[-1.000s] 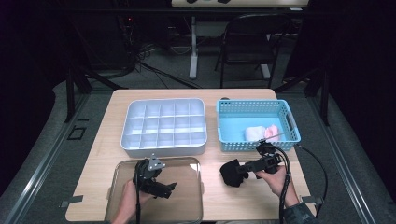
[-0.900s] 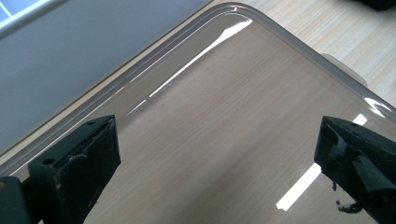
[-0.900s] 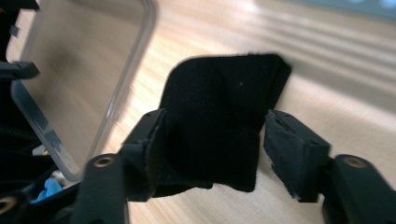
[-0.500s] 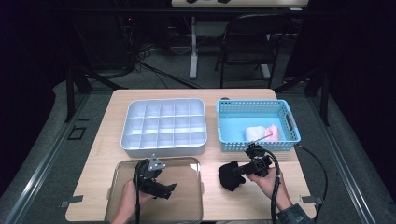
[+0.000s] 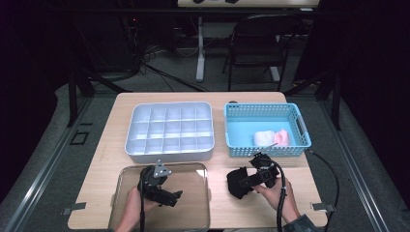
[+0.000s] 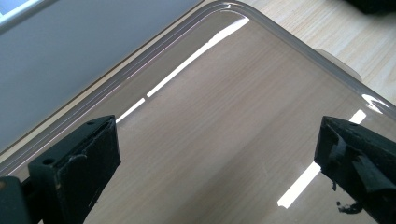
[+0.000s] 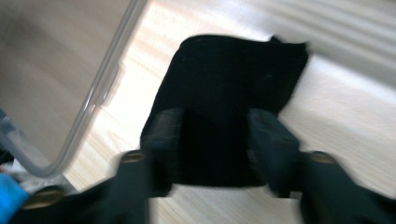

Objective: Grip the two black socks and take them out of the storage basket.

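Observation:
A black folded cloth [image 5: 235, 186] lies on the wooden table, right of the clear tray [image 5: 193, 215]. My right gripper [image 5: 247, 182] points left at it. In the right gripper view the cloth [image 7: 233, 70] sits between and under the two jaws of that gripper [image 7: 215, 135], which stand apart. They have just been opening, and the blurred picture shows no squeeze on the cloth. My left gripper [image 5: 171, 197] hovers over the clear tray [image 6: 261, 23]. The left gripper [image 6: 215, 163] stands wide open with nothing between its jaws.
A grey compartment box [image 5: 169, 130] stands behind the tray. At the back right, a blue basket [image 5: 232, 145] holds a white cloth [image 5: 265, 137] and a pink one [image 5: 283, 137]. A folding chair [image 5: 261, 43] stands beyond the table.
My right hand has shifted a little to the left, toward the black cloth, which stays about where it was. The left gripper has kept still.

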`<state>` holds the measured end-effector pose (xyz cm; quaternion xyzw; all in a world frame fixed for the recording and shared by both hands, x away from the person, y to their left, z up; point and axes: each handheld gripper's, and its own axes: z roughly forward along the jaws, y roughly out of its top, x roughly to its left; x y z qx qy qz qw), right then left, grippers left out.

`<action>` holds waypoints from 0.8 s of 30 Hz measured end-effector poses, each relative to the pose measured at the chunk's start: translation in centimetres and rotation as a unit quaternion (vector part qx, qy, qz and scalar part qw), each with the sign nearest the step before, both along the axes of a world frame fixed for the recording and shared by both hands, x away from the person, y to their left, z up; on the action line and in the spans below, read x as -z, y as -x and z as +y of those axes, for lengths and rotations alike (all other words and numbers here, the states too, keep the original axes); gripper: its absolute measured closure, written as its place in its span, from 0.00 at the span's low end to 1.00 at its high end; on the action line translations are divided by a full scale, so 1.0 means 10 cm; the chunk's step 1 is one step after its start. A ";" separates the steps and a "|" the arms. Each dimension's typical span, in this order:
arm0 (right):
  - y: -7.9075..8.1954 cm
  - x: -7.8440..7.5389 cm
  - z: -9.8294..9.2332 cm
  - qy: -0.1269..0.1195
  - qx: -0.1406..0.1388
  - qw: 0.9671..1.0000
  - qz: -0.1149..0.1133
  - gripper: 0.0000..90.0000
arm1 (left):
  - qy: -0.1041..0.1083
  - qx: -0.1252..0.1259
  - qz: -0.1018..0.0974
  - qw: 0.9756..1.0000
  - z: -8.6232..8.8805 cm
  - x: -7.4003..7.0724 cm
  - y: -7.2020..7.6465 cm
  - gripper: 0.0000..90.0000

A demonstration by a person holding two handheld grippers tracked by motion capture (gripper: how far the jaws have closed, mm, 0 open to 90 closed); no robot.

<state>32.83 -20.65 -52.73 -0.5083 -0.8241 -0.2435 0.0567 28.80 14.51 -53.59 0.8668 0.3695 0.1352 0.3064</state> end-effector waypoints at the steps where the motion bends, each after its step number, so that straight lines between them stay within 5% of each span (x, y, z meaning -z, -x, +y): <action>1: -0.01 0.01 0.00 0.005 -0.003 1.000 0.004 0.73 | 0.000 0.000 0.000 1.000 0.00 0.00 0.00 0.00; 4: -0.01 0.02 0.00 0.004 0.004 1.000 -0.008 0.90 | 0.003 -0.001 0.002 1.000 0.00 0.01 0.00 0.00; 6: -0.02 0.01 -0.03 0.004 0.007 1.000 -0.013 0.93 | 0.001 0.000 0.002 1.000 0.00 0.01 0.00 0.00; 11: 0.03 -0.16 0.02 0.024 -0.002 0.999 -0.043 0.93 | 0.003 0.000 0.002 1.000 0.00 0.01 -0.01 0.00; 14: 0.08 -0.29 0.16 0.059 -0.012 0.996 -0.069 0.91 | 0.002 0.001 0.002 1.000 -0.01 0.01 -0.01 0.00; 16: 0.12 -0.31 0.29 0.053 -0.022 0.995 -0.078 0.91 | -0.002 0.004 0.000 1.000 -0.02 0.01 -0.01 0.00; 18: 0.13 -0.32 0.41 0.075 -0.045 0.993 -0.076 0.91 | -0.001 0.004 0.000 1.000 -0.02 0.01 -0.01 0.00; 24: 0.09 -0.25 0.65 0.064 -0.080 0.992 -0.075 0.91 | -0.001 0.005 0.000 1.000 -0.03 0.01 0.01 0.00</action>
